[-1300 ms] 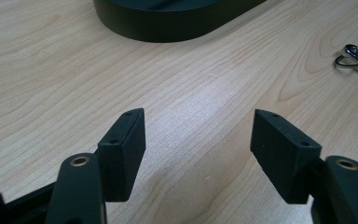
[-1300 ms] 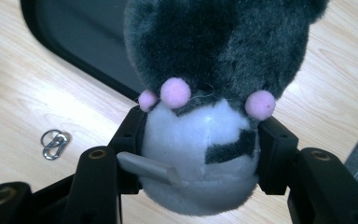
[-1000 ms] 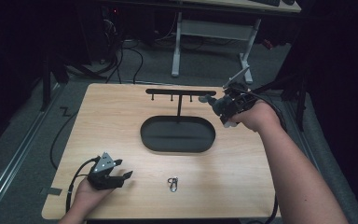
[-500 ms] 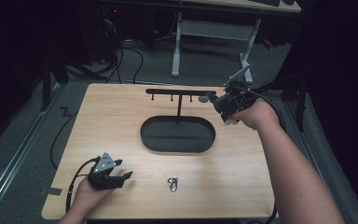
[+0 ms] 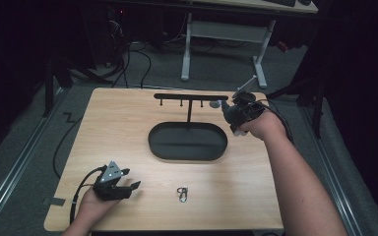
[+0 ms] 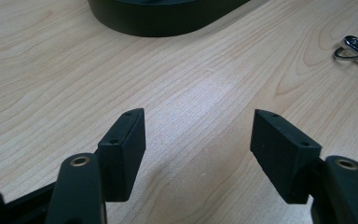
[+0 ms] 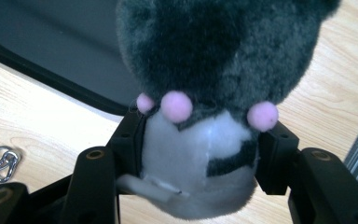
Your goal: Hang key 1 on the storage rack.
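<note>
1. High view: the right gripper (image 5: 234, 114) hangs over the tabletop's far right part, near the right end of the rack (image 5: 191, 97), and holds a plush toy (image 5: 230, 112).
2. Right gripper view: the jaws are pressed against the toy's (image 7: 205, 93) pale lower body from both sides. The toy's dark, furry bulk rises beyond the jaw tips, so its long axis runs roughly along the jaws.
3. Appearance of the toy: dark grey fur above, light grey below, three small pink pompoms across the middle, and a dark stripe on the pale part. It is soft and bulges around the pads.
4. Key relation: the rack's bar and its small pegs lie just to the left of the toy in the high view, and the black oval tray (image 5: 152, 142) sits below and nearer the person. Whether the toy touches the bar cannot be told.
5. Judgement: the right hand is the nearer to the rack by far, and any hanging or setting down falls to it.
6. Left gripper (image 5: 128, 187): rests near the near left corner, its jaws spread wide with nothing between them.
7. A metal clip (image 5: 182, 193) lies near the near edge, to the right of the left gripper and apart from it.
</note>
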`<state>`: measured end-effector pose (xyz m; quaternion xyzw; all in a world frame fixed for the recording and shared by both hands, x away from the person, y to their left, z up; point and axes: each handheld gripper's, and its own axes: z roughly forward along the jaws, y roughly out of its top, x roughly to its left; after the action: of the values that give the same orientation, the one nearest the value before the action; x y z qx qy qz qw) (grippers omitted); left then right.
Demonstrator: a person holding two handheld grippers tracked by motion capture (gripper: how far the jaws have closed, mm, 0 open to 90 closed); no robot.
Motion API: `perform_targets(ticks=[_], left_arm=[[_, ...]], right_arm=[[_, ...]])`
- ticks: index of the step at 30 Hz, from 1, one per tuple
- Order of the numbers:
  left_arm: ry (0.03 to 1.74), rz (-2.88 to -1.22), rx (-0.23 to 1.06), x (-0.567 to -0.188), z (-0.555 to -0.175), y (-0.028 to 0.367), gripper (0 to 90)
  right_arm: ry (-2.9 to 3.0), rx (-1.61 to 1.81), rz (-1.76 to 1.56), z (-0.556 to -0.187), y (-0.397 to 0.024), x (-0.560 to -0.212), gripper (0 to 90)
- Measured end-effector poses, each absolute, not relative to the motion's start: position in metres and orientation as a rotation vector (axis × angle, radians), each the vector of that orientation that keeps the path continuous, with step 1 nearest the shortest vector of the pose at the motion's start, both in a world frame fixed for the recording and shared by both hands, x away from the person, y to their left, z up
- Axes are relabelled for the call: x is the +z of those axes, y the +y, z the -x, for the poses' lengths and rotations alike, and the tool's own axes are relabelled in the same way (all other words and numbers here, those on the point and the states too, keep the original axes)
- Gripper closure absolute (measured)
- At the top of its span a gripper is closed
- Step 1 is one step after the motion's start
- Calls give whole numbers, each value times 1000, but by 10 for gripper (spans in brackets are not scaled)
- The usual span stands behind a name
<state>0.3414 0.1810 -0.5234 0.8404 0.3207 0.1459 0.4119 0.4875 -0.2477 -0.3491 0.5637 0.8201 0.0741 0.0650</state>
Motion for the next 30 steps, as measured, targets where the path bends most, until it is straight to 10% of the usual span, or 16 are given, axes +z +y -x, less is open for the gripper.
perform_targets(ticks=[30], left_arm=[[805, -2129, 369, -525, -342, 180, 363]], right_arm=[[2474, 347, -1712, -500, -233, -399, 276]])
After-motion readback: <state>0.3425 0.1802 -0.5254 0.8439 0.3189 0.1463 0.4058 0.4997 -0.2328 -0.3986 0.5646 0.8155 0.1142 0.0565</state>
